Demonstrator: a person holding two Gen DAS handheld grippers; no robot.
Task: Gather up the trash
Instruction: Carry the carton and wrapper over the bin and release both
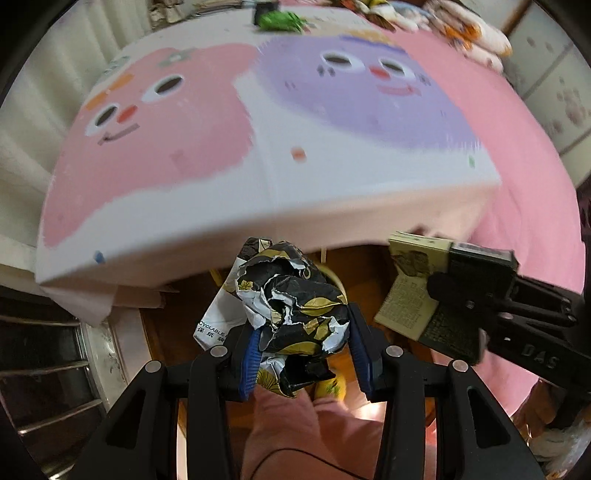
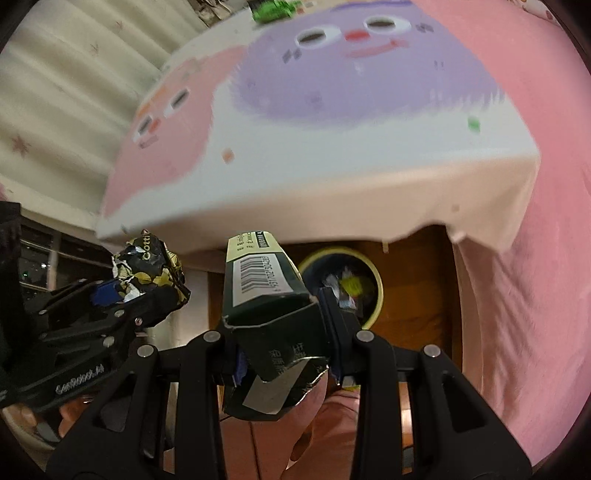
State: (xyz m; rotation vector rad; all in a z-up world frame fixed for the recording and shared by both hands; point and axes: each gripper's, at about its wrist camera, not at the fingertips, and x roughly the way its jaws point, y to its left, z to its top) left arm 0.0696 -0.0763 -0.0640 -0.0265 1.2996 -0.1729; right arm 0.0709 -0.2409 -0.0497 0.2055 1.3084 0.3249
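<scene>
My left gripper [image 1: 303,343] is shut on a crumpled black, gold and white paper wrapper [image 1: 295,299], held in the air just off the table's near edge. In the right wrist view that wrapper [image 2: 151,273] and the left gripper show at the left. My right gripper [image 2: 284,328] is shut on a dark green carton [image 2: 266,295] with a barcode and a cream end. The left wrist view has this carton [image 1: 417,284] at the right. Below, on the floor, stands a yellow-rimmed bin [image 2: 373,273] with trash in it.
A table under a cloth [image 1: 258,155] printed with a pink and a purple cartoon face fills the upper view. A green object [image 1: 280,20] lies at its far edge. Pink fabric [image 2: 535,258] hangs to the right. A person's pink-clad legs [image 1: 314,435] are below.
</scene>
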